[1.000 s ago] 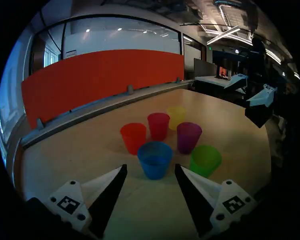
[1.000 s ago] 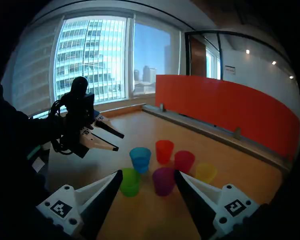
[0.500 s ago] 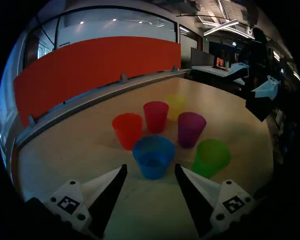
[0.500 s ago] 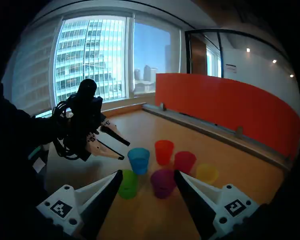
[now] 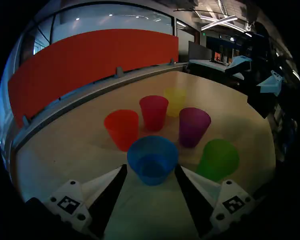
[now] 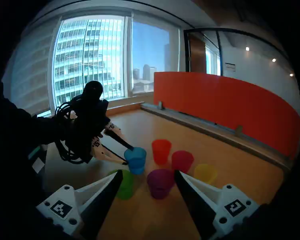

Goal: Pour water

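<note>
**Blue cup stands at the tips of the spread left gripper**

In the left gripper view, the left gripper (image 5: 149, 171) has its two fingers spread wide. The translucent blue plastic cup (image 5: 153, 159) stands upright between their tips. Its rim comes close to both, but whether either finger touches it cannot be told.

Ahead of the left fingertip is a translucent orange plastic cup (image 5: 122, 129). Straight past the blue cup stands a crimson plastic cup (image 5: 154, 112), with a yellow plastic cup (image 5: 175, 100) behind it. Ahead of the right fingertip is a purple plastic cup (image 5: 194, 126), and just right of that fingertip a green plastic cup (image 5: 219, 160). All six are upright on the pale wooden table (image 5: 70, 156).

In the right gripper view, a person's dark-sleeved hand (image 6: 80, 132) at the left holds the left gripper, one finger on each side of the blue cup. The right gripper (image 6: 148, 174) is also spread, with nothing pinched. The green cup lies just beyond its left fingertip. The purple cup is further out, ahead of the gap between its fingers. A long orange wall panel (image 6: 230, 100) runs off to the right.
</note>
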{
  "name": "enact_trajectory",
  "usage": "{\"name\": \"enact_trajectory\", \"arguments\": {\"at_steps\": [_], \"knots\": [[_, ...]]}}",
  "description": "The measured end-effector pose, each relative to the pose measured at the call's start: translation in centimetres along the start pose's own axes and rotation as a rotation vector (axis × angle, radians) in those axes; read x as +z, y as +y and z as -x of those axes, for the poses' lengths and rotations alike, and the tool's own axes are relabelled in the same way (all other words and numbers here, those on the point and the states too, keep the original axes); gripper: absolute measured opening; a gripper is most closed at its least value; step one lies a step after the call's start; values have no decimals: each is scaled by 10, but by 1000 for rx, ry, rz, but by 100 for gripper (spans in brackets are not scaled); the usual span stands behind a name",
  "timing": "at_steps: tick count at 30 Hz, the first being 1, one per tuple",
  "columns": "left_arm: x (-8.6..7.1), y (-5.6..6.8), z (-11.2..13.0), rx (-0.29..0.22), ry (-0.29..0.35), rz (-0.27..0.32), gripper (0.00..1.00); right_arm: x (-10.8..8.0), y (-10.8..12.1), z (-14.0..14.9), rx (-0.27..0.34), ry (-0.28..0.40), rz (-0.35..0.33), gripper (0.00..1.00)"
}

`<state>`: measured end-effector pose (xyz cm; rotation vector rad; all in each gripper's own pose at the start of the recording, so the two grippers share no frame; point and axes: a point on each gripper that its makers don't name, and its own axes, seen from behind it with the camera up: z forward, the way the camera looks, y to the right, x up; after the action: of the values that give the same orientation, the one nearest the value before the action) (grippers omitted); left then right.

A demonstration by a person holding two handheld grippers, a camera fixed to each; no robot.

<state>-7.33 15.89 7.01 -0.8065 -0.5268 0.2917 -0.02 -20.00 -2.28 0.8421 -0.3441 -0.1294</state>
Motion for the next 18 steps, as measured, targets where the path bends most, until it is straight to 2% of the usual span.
{"name": "enact_trajectory", "arguments": {"at_steps": [18], "knots": [[23,1,-6,4,-11,20,90,6,7,6,17,-9,1,99]]}}
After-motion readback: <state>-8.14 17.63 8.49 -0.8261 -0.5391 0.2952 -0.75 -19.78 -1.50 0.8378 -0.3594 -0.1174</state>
